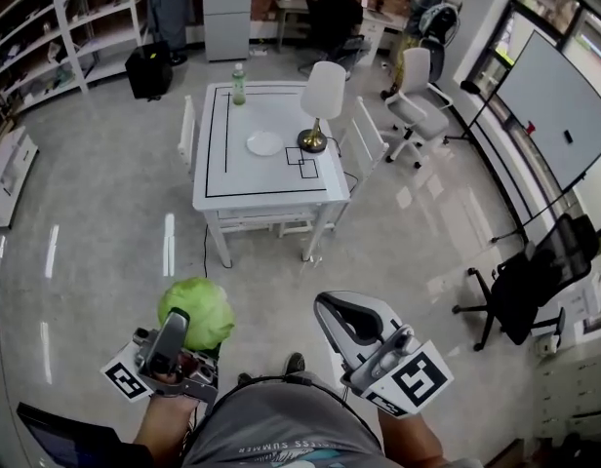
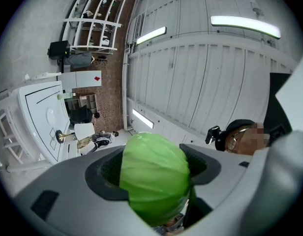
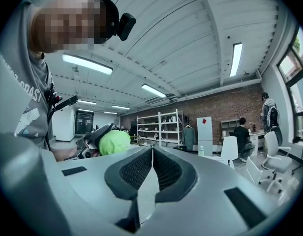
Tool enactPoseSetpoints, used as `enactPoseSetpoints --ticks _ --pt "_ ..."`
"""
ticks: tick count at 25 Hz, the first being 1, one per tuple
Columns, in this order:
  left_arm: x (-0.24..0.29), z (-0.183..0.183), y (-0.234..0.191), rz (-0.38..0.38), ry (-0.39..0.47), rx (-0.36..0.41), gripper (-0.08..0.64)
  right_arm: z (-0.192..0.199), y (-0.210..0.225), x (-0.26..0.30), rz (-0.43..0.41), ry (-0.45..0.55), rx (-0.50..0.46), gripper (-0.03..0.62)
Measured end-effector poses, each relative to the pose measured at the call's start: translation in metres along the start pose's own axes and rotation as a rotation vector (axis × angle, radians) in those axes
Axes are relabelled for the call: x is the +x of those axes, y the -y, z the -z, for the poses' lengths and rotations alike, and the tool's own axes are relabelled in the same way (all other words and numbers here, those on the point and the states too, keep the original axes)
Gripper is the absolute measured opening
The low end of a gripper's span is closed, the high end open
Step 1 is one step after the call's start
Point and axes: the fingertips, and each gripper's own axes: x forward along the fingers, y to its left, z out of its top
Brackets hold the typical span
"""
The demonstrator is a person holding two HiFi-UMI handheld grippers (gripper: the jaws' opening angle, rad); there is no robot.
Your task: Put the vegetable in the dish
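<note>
1. Cabbage [image 1: 198, 305] – a round green head – sits between the jaws of the left gripper [image 2: 155, 170]. The dark pads press on its two sides, so these tongs grasp it with the jaws standing wide apart.
2. In the head view the cabbage is low at the left, just in front of the person's body. It is above the grey floor [image 1: 105, 261] and well apart from the table [image 1: 222, 178].
3. The right gripper [image 3: 152, 154] is clenched – its two dark pads meet in one thin line.
4. The white table stands further ahead, in the middle of the room, with black lines drawn on its top.
5. On the table lies a white dish [image 1: 264, 143], near the middle. A lamp [image 1: 320, 105] with a white shade and a brass foot is just beside the dish. A green bottle [image 1: 238, 84] stands at the far edge.
6. A white chair [image 1: 187, 130] stands at the left side of the table.
</note>
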Motion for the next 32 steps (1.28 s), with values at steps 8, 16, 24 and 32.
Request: enactPoseSetpoints --ticks 8,16,24,32 --pt "0.042 0.008 -0.030 -0.034 0.038 0.033 0.322 -0.004 0.058 0.014 -0.065 0.001 0.001 0.009" --pt "0.076 0.026 -0.062 -0.047 0.061 0.059 0.322 0.006 0.112 0.009 -0.093 -0.008 0.007 0.009" --pt "0.085 0.014 -0.081 -0.063 0.027 0.067 0.322 0.006 0.131 0.027 -0.073 -0.011 0.026 0.009" --pt "0.103 -0.022 -0.098 -0.020 -0.029 0.038 0.322 -0.012 0.137 0.054 0.011 -0.010 0.002 0.009"
